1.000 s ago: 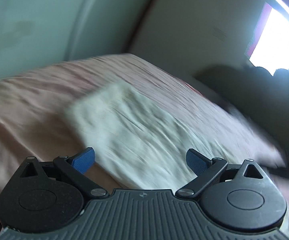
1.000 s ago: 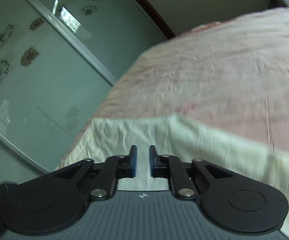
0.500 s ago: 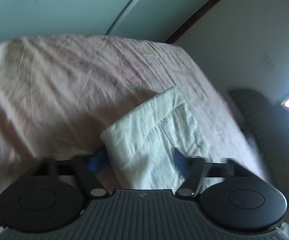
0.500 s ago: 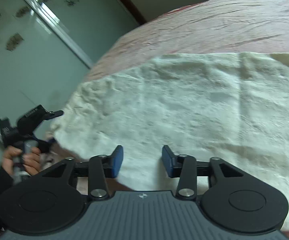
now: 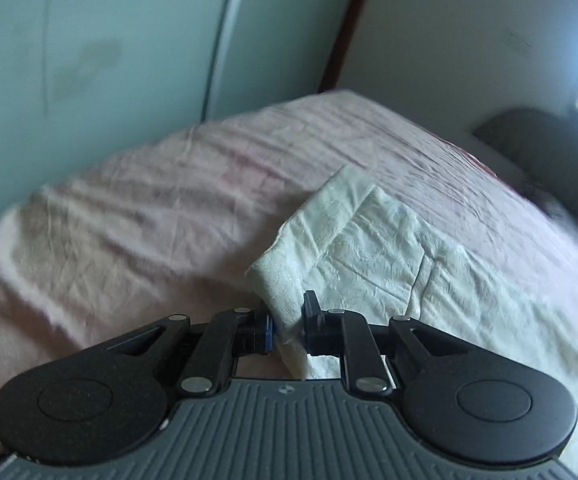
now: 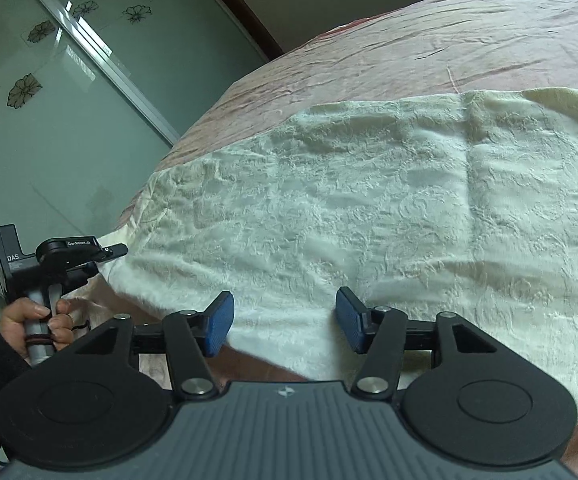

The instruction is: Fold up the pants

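Note:
Cream-white textured pants [image 6: 369,216] lie folded and spread on the pink bedsheet [image 6: 449,44]. In the left wrist view my left gripper [image 5: 287,326] is shut on the near corner of the pants [image 5: 369,256], which lifts into a fold between the blue pads. My right gripper [image 6: 285,322] is open, its blue pads hovering over the near edge of the pants, holding nothing. The left gripper also shows in the right wrist view [image 6: 109,252], at the left corner of the pants, held by a hand.
The bed's pink sheet [image 5: 149,216] runs to the left edge beside a green glass sliding wardrobe door [image 6: 49,112]. A dark pillow [image 5: 545,148] lies at the far right under a bright window. A white wall stands behind the bed.
My left gripper has closed on the pants corner. My right gripper has opened wide, releasing the cloth, and now hovers over the pants edge.

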